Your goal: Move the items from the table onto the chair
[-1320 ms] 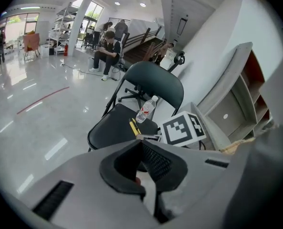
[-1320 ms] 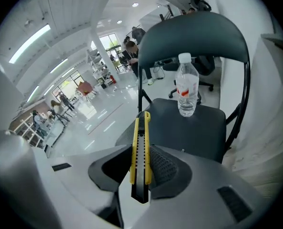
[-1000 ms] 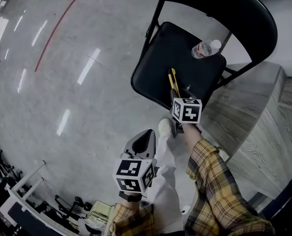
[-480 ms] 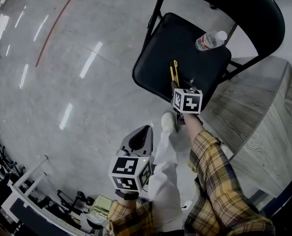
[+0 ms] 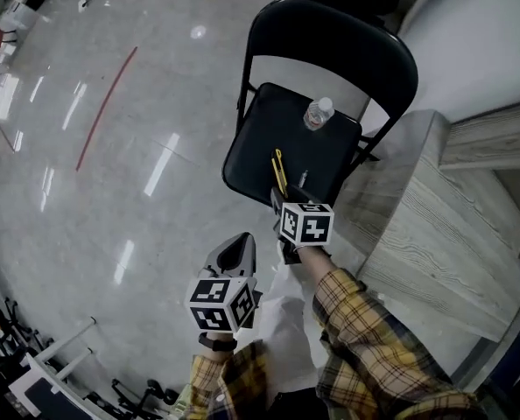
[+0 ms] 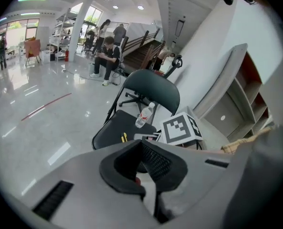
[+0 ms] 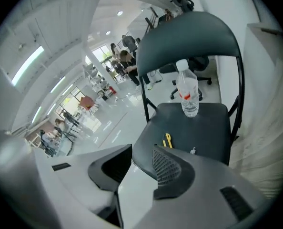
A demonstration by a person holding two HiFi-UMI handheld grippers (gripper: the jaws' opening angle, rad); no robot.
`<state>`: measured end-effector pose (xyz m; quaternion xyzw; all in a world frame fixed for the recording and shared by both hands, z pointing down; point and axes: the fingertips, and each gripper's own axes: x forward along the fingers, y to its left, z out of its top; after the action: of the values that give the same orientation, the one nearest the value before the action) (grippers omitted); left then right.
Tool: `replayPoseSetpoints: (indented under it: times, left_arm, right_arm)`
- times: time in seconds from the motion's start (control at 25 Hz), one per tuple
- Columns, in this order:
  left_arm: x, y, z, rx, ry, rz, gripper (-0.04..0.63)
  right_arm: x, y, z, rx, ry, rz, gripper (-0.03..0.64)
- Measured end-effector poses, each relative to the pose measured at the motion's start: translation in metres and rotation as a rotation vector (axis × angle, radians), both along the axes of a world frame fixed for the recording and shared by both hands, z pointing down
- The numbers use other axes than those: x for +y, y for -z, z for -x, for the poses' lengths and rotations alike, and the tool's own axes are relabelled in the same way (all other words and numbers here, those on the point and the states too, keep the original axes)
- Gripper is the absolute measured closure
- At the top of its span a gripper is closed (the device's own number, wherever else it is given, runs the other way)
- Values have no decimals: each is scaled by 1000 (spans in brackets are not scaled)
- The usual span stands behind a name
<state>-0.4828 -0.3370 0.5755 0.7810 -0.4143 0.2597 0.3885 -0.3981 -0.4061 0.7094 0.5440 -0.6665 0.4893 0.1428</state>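
Seemingly between trips: a water bottle [image 5: 318,114], a yellow cutter [image 5: 279,170] and a small piece [image 5: 303,178] too tiny to name sit on the chair [image 5: 260,138]. The right tool [image 5: 282,201] hangs over the seat's near edge, jaws apart, empty. The left tool [image 5: 234,252] is closed on nothing. Next should come a turn to the bench [image 5: 435,226] at right; it is partly cut off, so any leftovers go unseen.
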Motion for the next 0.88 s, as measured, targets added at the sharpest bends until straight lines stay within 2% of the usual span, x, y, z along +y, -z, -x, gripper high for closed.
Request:
replayPoseSetpoints:
  times: [0.24, 0.36, 0.48, 0.64, 0.88]
  left_arm:
    - [-4, 105, -46, 25, -101, -167, 591]
    - [14, 150, -69, 21, -154, -239, 591]
    - [38, 183, -102, 38, -213, -277, 591]
    - [81, 214, -172, 72, -321, -316, 591]
    - [171, 248, -307, 157, -461, -373, 591]
  right_arm:
    - [13, 146, -34, -82, -24, -204, 488]
    - [37, 219, -64, -156, -52, -304, 488]
    - [70, 280, -102, -213, -78, -390, 488]
    - [142, 333, -161, -228, -91, -481, 489]
    - [269, 377, -276, -124, -162, -580, 514]
